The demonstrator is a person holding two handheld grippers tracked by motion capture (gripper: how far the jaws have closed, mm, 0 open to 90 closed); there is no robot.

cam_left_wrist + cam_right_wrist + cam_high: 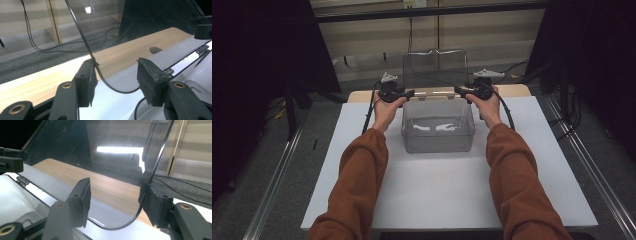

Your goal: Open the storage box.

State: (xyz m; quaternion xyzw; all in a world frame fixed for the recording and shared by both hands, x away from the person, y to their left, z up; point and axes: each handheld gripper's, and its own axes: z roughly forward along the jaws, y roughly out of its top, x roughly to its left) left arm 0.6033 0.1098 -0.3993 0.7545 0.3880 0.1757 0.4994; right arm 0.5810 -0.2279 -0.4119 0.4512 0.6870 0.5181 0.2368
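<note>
A clear plastic box (pixel 438 131) stands on the white board, its hinged lid (pixel 435 67) raised upright at the back. My left gripper (pixel 411 93) reaches in at the lid's lower left corner, and my right gripper (pixel 458 90) at its lower right corner. In the left gripper view the lid (pixel 140 22) has its rounded corner between the jaws of the left gripper (pixel 117 75); the edge rests against one pad and the other pad stands apart. In the right gripper view the lid (pixel 100 145) likewise touches just one pad of the right gripper (pixel 117 195). Both grippers are open.
The white board (pixel 437 190) lies on a wooden table (pixel 512 90) whose bare strip runs behind the box. Metal hinges (pixel 202 48) join lid and box. Metal rails flank the table, and cables lie on the grey floor beyond. The person's sleeved forearms stretch across the near board.
</note>
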